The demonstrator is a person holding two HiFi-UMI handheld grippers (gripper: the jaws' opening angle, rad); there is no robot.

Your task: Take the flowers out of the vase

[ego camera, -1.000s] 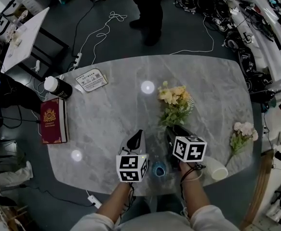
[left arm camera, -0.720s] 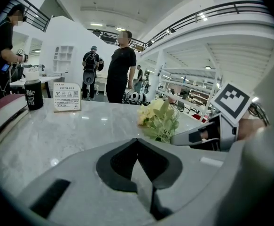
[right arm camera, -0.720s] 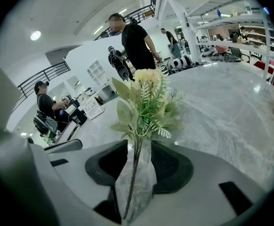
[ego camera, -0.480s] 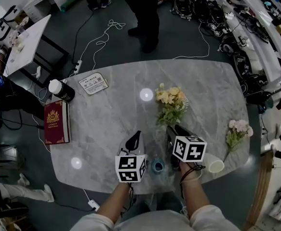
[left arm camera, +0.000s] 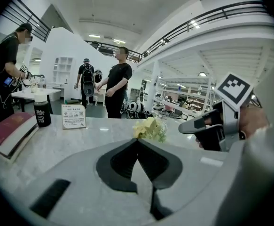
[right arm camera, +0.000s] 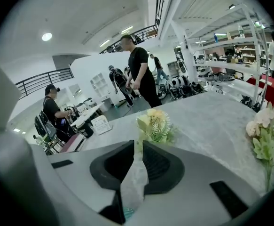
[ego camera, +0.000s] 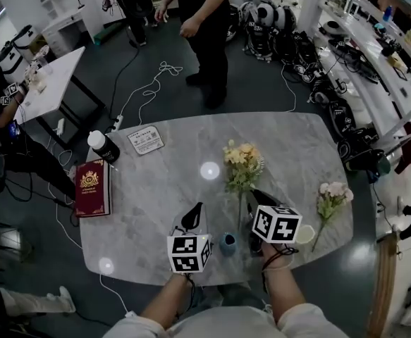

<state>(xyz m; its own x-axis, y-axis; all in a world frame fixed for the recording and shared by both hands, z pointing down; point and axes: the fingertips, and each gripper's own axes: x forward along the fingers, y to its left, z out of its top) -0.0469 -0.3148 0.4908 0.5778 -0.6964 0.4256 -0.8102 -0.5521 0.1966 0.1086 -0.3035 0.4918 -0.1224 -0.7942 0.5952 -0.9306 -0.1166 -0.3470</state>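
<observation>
Since the yellow flowers (ego camera: pixel 242 162) are leaving the vase (ego camera: pixel 228 243), the right gripper (right arm camera: pixel 137 142) — jaws just now closing — is pinching their stem (ego camera: pixel 239 206); the left gripper (left arm camera: pixel 137 140), jaws pressed together, is carrying nothing.

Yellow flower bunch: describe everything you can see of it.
The yellow flower bunch has pale yellow blooms over green fern-like leaves, artificial-looking, on one thin stem. It stands upright above the grey marble table, near its middle. The right gripper, whose jaws have just been closing, pinches the stem; the stem runs down toward the small blue vase.
</observation>
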